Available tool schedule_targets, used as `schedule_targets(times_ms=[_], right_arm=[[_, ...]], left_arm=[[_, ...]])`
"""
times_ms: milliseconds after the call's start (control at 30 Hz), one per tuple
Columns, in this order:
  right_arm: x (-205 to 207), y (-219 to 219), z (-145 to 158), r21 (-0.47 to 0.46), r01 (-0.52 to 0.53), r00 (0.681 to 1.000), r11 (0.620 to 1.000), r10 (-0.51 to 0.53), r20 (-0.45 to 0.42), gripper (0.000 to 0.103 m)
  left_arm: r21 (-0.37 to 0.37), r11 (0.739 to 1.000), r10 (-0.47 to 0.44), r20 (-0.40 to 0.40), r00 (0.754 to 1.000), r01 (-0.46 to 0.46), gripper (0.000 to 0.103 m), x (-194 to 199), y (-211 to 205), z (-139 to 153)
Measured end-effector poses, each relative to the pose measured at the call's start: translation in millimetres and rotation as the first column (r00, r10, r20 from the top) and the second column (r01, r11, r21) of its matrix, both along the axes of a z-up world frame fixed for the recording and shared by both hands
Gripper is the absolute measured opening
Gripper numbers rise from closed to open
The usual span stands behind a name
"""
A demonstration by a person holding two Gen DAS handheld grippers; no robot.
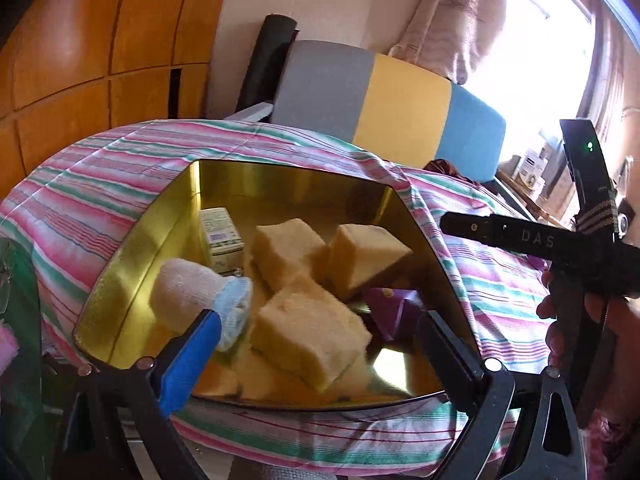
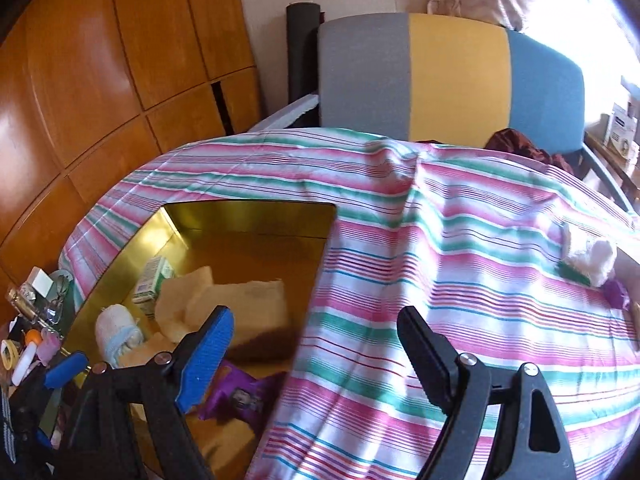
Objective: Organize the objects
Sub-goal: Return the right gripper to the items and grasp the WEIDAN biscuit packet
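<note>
My left claw (image 1: 320, 334) stands wide with nothing between its fingers, the blue-padded finger (image 1: 192, 356) on one side and the black one on the other, poised over the near rim of the shiny gold metal tin (image 1: 280, 184). Just past the blue pad lies a rolled cream sock with a pale blue cuff (image 1: 196, 292), touching or nearly touching the pad. Beside it sit three pale yellow sponge blocks (image 1: 308, 332), crowded together, with a crumpled purple foil wrapper (image 1: 390, 308) to their right and a small printed cardboard carton (image 1: 222, 238) standing further back by the left wall.

My right claw (image 2: 316, 344) is likewise spread wide and empty, hanging over the tin's right edge where it meets the pink, green and white striped cloth (image 2: 460, 240). Well apart from it, at the far right of that cloth, lies a second rolled white sock (image 2: 592, 256), which I judge is the next thing to bring to the tin.

It looks light, soft and springy: it should squash rather than slip, and nothing in it can break. I would take it across the thick middle of the roll, not by the loose cuff, so it does not unroll. The cloth beneath is wrinkled and may snag a low finger.
</note>
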State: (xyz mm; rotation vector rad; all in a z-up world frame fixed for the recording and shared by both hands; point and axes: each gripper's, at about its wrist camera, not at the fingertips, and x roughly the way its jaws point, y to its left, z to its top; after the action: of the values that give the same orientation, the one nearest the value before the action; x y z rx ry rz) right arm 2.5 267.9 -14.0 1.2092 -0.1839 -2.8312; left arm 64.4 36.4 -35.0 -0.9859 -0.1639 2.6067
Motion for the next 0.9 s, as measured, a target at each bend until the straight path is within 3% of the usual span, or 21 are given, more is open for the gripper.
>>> schedule_targets(times_ms=[433, 667, 900], right_arm=[[35.6, 88.1, -30.8, -0.037, 0.202, 0.977, 0.979, -0.199, 0.072, 0.085], [60.9, 134.6, -48.3, -0.053, 0.268, 0.96, 0.962, -0.262, 0.095, 0.084], [90.5, 191.6, -62.4, -0.037, 0.372, 0.925, 0.927, -0.367, 0.104, 0.078]], left_arm=[[-0.06, 0.982, -0.181, -0.016, 0.983, 0.18, 0.099, 11.1, 68.3, 14.4], [-0.146, 0.932, -0.336, -0.014, 0.942, 0.33, 0.1, 21.3, 122.8, 21.9], [-0.137, 0.897, -0.419, 0.042, 0.907, 0.421, 0.1, 21.6, 167.2, 21.8]])
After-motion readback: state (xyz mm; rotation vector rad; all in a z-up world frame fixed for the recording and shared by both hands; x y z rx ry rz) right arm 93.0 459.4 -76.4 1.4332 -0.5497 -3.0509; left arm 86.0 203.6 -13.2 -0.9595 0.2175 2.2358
